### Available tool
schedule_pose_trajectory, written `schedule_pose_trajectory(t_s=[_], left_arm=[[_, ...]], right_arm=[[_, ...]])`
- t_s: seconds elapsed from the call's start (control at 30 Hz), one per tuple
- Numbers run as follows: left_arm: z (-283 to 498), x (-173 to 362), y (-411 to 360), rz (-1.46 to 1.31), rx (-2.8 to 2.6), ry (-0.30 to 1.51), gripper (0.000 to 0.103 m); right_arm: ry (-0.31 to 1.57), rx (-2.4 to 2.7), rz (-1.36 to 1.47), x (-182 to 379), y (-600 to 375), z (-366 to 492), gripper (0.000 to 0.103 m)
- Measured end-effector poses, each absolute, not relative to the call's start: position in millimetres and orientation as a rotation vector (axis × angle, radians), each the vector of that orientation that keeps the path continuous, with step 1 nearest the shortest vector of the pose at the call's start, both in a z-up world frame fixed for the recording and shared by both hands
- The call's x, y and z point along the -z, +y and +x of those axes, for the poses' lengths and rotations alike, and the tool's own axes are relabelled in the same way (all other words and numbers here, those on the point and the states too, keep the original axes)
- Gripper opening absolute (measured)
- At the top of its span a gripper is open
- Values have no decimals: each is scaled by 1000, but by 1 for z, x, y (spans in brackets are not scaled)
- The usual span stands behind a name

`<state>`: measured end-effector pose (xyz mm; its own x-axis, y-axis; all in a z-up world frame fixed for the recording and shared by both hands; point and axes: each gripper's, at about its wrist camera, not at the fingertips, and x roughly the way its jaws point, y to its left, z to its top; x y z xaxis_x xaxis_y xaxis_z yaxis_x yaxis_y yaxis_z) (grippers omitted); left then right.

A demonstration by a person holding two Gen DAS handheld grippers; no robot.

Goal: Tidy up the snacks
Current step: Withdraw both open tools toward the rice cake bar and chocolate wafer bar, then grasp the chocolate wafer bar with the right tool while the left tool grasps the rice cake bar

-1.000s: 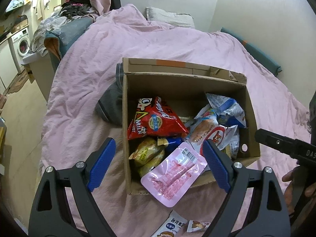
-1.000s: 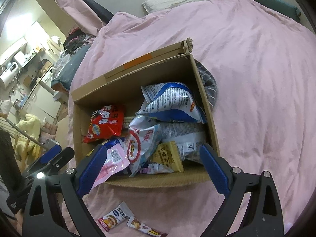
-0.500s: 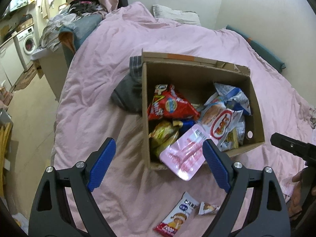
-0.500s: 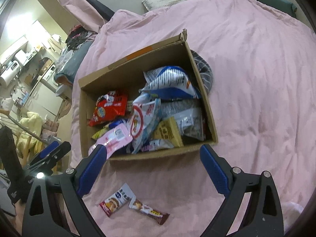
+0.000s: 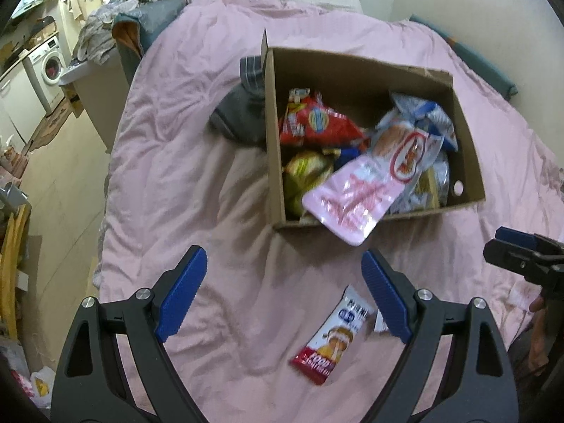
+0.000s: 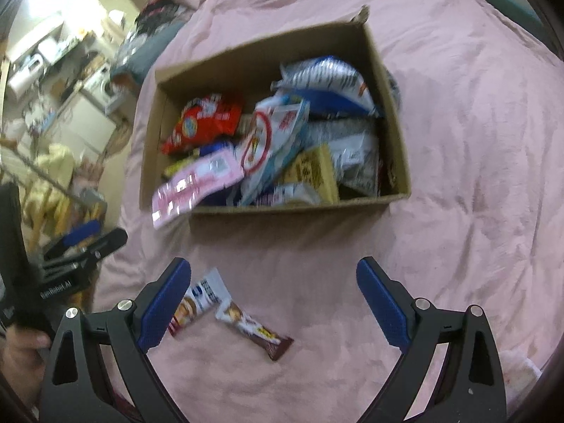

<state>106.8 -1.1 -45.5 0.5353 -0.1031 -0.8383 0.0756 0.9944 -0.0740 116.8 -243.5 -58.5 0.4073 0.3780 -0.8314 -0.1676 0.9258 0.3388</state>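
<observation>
A wrinkled matt pink cloth bedcover (image 5: 197, 148) is seen across most of the frame. The box (image 5: 273, 148) at the centre is made of plain brown cardboard, matt and slightly rough. The pink packet (image 5: 352, 201) hanging over its lower rim is of glossy plastic film with reflections. The snack bar (image 5: 331, 338) at the lower centre is wrapped in shiny plastic foil. A grey knitted cloth (image 5: 239, 112) is laid left of the box.
</observation>
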Motion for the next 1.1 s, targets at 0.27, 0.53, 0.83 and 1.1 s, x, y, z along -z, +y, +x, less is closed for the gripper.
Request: schedule_pose_trajectory(t_s=[0.27, 0.53, 0.83, 1.1], left_arm=[[102, 66, 3, -21, 85, 1088, 87], [103, 76, 7, -11, 44, 1131, 87], [105, 82, 17, -19, 12, 1145, 87], [106, 89, 22, -24, -2, 1169, 87]], right_arm=[[1232, -456, -2, 92, -198, 104, 97], [1371, -530, -304, 144, -134, 93, 97], [1395, -549, -340, 162, -124, 91, 61], [1403, -560, -305, 159, -142, 100, 22]])
